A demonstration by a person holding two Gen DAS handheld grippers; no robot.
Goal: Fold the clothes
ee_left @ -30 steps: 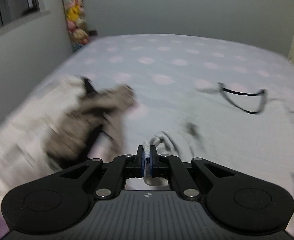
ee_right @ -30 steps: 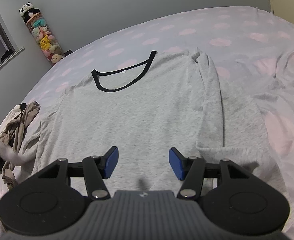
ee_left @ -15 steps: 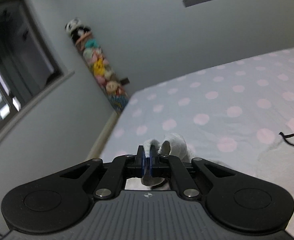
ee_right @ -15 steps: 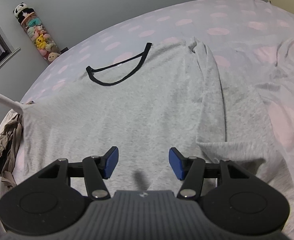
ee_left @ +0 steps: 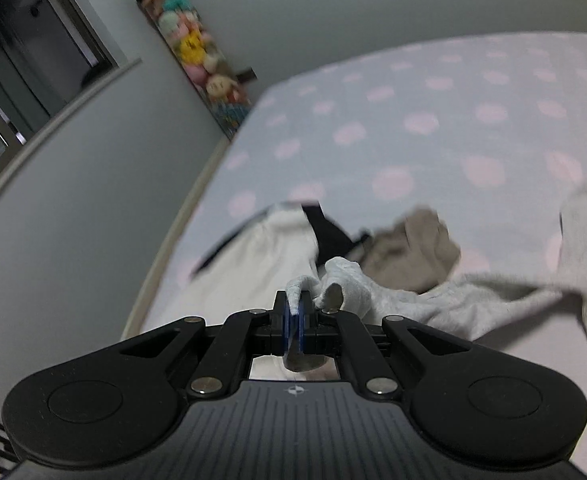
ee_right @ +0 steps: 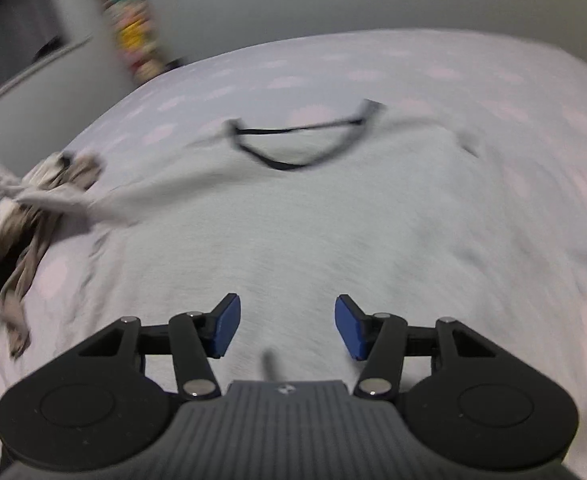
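Note:
A light grey shirt (ee_right: 313,236) with a black neckline (ee_right: 293,156) lies spread on the polka-dot bed. My left gripper (ee_left: 293,320) is shut on the cuff of the shirt's left sleeve (ee_left: 433,304), which stretches taut from the shirt body at the right edge of the left wrist view. In the right wrist view the same sleeve (ee_right: 105,204) runs out to the left, lifted off the bed. My right gripper (ee_right: 287,326) is open and empty, hovering over the shirt's lower middle.
A pile of other clothes, beige (ee_left: 409,248) and white with black trim (ee_left: 277,248), lies near the bed's left edge; it also shows in the right wrist view (ee_right: 25,232). A column of stuffed toys (ee_left: 189,44) stands in the corner by the window.
My left gripper has swung down and back toward the bed with the sleeve cuff, pulling the sleeve out to the left. My right gripper view has shifted and blurred; it stays open.

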